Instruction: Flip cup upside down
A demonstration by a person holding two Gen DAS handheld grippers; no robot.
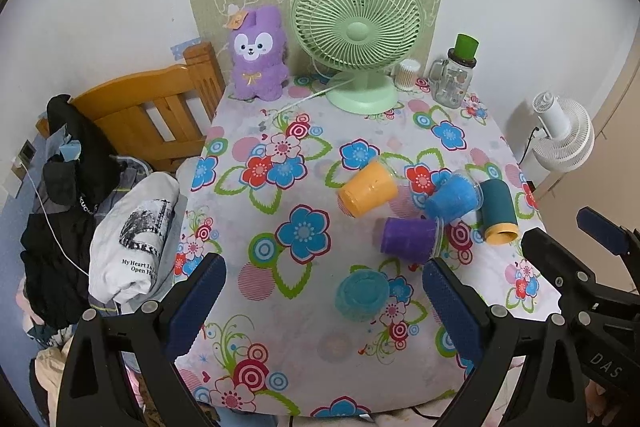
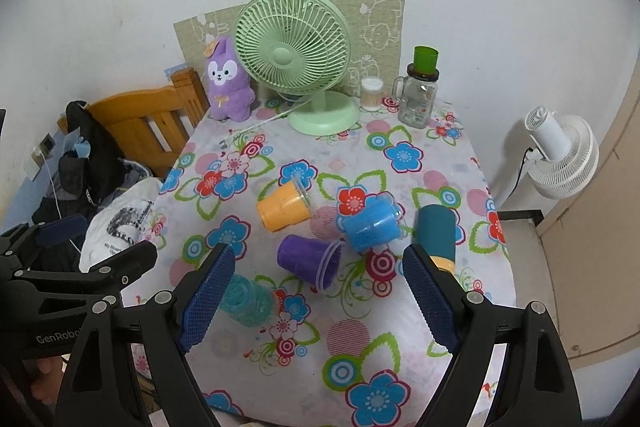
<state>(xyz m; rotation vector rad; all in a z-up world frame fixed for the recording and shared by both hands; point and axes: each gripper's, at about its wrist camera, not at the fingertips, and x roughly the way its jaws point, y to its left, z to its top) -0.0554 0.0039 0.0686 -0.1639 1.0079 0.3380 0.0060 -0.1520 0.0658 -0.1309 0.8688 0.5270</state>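
Both claws hang above the near edge of the flowered table, holding nothing. The left gripper has its jaws wide apart, and so does the right gripper. Between the left jaws, toward one o'clock, a teal cup stands mouth-down. Beyond it, orange, purple and blue cups lie tipped on their sides, with a dark green tumbler at two o'clock.
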